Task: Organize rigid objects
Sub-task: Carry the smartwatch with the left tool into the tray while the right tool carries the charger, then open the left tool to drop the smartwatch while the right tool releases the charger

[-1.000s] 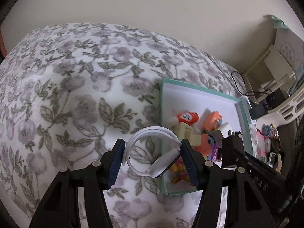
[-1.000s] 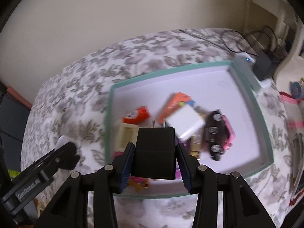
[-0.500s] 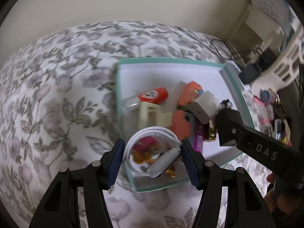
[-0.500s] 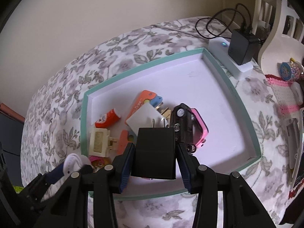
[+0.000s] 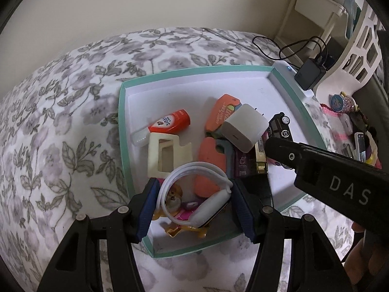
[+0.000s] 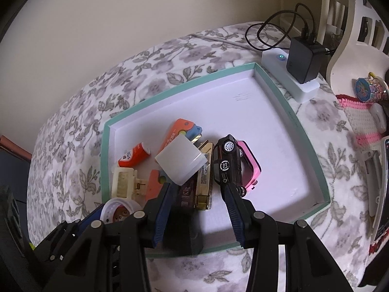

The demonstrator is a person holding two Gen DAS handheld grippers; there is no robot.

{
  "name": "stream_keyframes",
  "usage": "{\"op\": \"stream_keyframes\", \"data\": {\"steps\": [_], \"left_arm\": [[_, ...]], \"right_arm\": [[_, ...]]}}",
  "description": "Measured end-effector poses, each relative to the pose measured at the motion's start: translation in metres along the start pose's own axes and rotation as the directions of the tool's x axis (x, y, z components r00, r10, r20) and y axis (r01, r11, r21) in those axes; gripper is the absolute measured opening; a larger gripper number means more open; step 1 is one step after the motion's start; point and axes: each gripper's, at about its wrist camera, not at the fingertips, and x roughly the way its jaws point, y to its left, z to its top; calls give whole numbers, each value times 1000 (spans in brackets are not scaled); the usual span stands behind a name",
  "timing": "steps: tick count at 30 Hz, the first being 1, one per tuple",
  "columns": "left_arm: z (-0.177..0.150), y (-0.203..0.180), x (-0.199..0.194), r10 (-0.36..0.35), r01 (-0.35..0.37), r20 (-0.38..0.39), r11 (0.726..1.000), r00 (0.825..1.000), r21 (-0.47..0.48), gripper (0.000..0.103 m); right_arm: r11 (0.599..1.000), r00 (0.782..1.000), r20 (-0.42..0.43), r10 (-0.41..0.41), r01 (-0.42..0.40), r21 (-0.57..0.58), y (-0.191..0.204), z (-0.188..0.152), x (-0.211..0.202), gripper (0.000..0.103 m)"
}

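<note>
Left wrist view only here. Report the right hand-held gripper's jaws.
Observer: The right hand-held gripper stands open. The black charger shows blurred below its jaws, over the tray's near edge.
Operator: Say what's under the toy car.
Observer: The toy car lies tilted on a pink frame.
Operator: My left hand-held gripper holds the white watch. Name bare floor.
Observer: The tray floor right of the pink frame is bare up to the wall.

The left gripper (image 5: 194, 209) has its jaws clamped, while the right gripper (image 6: 198, 209) has its jaws spread apart
</note>
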Motion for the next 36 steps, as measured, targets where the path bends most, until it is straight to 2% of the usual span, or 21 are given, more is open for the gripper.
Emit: {"op": "stream_keyframes", "data": {"steps": [9,17,27,36], "left_arm": [[2,3,3,1,0,4,1000,1000,-8,62],[2,4,4,-5,5,-5,1000,1000,-20,68],[5,13,-3,-7,7,12,999,1000,-52,68],[9,38,-13,25,-20,34,990,999,-143,68]], "right_arm": [[1000,1000,-1,-1,1,-3,1,0,1,48],[1000,1000,-1,-2,2,-3,2,0,1,48],[1000,1000,19,3,-3,-7,3,2,-4,48],[1000,1000,23,6,-6,-10,3,2,-5,48]]}}
